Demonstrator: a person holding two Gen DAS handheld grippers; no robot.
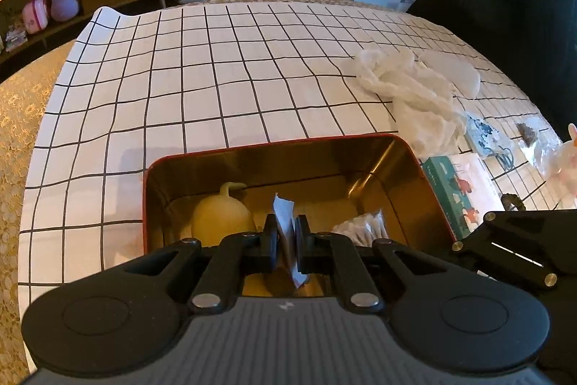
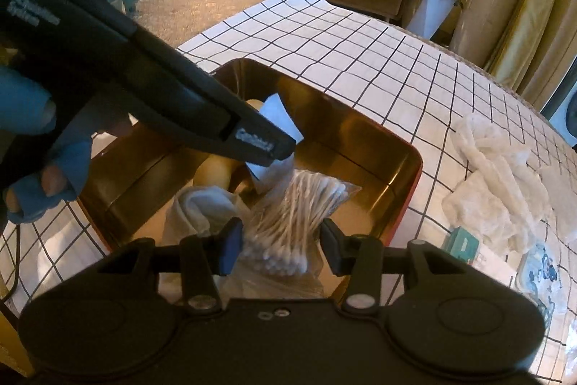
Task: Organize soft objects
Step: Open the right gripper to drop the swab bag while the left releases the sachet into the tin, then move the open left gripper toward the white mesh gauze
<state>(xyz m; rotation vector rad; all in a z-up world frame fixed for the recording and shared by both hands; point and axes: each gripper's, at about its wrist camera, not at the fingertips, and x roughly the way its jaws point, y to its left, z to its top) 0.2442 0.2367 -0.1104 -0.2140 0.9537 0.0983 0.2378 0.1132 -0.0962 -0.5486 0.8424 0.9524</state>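
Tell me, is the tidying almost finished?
About halfway, it seems. Already in the tin: a yellow sponge, a bag of cotton swabs and a grey cloth. In hand: the left tool is shut on a white packet over the tin, while the right tool hangs open above the swabs. Left on the table: the white cloth and small packets beside it.

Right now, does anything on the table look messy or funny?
Yes. The white cloth lies crumpled on the checked tablecloth instead of in the tin, and the bag of cotton swabs leans untidily inside it.
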